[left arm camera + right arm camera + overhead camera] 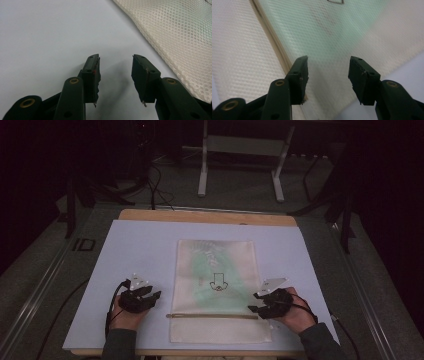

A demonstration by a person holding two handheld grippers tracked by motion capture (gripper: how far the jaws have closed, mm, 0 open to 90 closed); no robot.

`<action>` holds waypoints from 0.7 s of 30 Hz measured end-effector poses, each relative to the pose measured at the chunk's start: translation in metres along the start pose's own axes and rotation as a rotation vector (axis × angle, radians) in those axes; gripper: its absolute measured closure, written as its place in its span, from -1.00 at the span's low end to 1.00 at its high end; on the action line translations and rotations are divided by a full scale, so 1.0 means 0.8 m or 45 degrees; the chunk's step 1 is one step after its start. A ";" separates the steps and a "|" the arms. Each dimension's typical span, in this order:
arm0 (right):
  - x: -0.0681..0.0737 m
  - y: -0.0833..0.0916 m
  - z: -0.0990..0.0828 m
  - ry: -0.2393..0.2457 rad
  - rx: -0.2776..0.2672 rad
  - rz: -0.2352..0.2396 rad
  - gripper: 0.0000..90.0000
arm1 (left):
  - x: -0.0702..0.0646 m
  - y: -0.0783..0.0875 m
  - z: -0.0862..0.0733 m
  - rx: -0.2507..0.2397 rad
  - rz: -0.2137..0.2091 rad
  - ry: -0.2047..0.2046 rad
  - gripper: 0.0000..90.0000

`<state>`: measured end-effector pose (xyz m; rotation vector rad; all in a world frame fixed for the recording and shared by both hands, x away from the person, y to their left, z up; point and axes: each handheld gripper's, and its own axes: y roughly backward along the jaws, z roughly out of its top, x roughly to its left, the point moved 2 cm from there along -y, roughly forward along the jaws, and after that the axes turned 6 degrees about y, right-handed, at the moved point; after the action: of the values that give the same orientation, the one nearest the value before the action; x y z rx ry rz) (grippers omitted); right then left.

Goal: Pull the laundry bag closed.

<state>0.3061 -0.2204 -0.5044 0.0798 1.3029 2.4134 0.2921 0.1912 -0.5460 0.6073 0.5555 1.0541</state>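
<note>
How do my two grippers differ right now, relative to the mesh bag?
The left gripper sits over bare light table cover, just off the edge of the mesh bag; the right gripper sits over the bag's mesh, near its zipper. In the left gripper view the bag lies off to one side of the jaws; in the right gripper view the zipper runs beside one jaw. Both are open and hold nothing.

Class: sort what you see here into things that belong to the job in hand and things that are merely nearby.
In the job:
white mesh zip bag
its beige zip
left gripper, open
right gripper, open

Merely nearby:
pale blue table mat
white metal stand legs
black floor cables
</note>
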 end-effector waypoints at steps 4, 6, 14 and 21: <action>0.005 -0.005 0.013 0.039 0.011 0.022 0.13 | -0.001 0.000 0.000 0.002 0.003 -0.005 0.27; 0.007 -0.008 0.019 0.055 0.014 0.033 0.12 | -0.001 -0.001 0.000 0.003 0.009 -0.005 0.26; 0.018 -0.022 0.042 0.109 0.015 0.074 0.11 | -0.003 0.000 0.000 0.007 0.004 -0.019 0.27; 0.027 -0.031 0.059 0.136 0.008 0.103 0.15 | -0.005 -0.001 0.001 0.008 0.002 -0.036 0.27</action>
<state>0.3054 -0.1626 -0.5010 0.0061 1.3791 2.5126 0.2916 0.1875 -0.5457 0.6277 0.5341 1.0443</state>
